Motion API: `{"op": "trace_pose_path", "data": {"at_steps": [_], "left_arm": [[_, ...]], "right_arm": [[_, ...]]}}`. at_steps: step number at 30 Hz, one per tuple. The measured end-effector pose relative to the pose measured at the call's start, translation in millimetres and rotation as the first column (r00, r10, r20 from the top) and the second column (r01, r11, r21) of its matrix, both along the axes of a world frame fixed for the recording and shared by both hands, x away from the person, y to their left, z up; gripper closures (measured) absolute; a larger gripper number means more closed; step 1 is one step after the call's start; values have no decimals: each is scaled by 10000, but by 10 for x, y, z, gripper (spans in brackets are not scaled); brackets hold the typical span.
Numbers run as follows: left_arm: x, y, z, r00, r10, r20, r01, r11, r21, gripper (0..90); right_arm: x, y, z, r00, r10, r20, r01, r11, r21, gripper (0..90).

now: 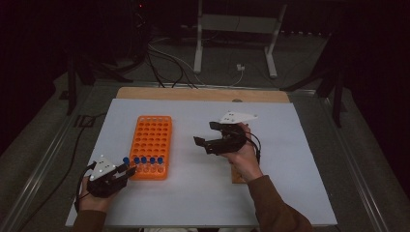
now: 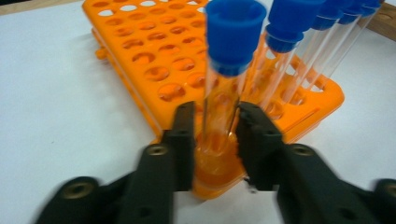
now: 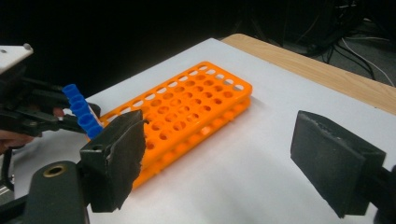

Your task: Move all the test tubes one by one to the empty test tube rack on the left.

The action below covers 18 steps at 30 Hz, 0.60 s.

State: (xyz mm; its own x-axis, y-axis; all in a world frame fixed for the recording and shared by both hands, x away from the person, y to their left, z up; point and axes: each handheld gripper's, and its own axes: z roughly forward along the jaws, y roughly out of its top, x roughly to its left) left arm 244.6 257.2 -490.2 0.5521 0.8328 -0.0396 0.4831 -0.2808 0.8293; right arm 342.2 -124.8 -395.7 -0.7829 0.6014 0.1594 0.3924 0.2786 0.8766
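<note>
White sheeting covers the rectangular table [image 1: 290, 193] I work at, with a strip of bare light wood showing along its far edge. Around it the room is dark; a grey floor carries loose black cables and the pale metal legs of a stand beyond the table.

On the sheet, left of centre, lies one orange plastic tube rack [image 1: 151, 137], its long axis running away from me toward the far edge. Most of its round holes stand vacant.

Five clear plastic test tubes with blue caps stand in the rack's near end, in a row across it. All point upward, long axes close to vertical. The leftmost tube [image 2: 226, 84] sits in the near left corner hole, right by my left claw [image 2: 212, 135].

That left claw reaches in at the rack's near corner, its two black jaws flanking the corner tube low on its glass. The jaws stand slightly parted; I see a thin gap on either side, so they do not squeeze the tube.

Over the sheet, right of the rack and well apart from it, my right claw [image 1: 208, 135] hovers with jaws spread wide and nothing between them.
</note>
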Motion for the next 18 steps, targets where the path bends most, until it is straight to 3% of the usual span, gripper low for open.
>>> {"op": "trace_pose_path", "data": {"at_steps": [11, 14, 18], "left_arm": [[-54, -6, 89, 9986, -384, 374, 404, 9976, -557, 370], [-79, 4, 151, 9976, -55, 693, 101, 9978, -660, 256], [-105, 36, 229, 9955, 37, 952, 56, 9953, -971, 155]], "right_arm": [[-36, -180, -79, 9988, -429, 219, 432, 9990, -117, 179], [-52, -272, -94, 9980, -581, 244, 583, 9982, -103, 171], [-91, -427, -124, 9958, -850, 327, 855, 9962, -143, 163]]}}
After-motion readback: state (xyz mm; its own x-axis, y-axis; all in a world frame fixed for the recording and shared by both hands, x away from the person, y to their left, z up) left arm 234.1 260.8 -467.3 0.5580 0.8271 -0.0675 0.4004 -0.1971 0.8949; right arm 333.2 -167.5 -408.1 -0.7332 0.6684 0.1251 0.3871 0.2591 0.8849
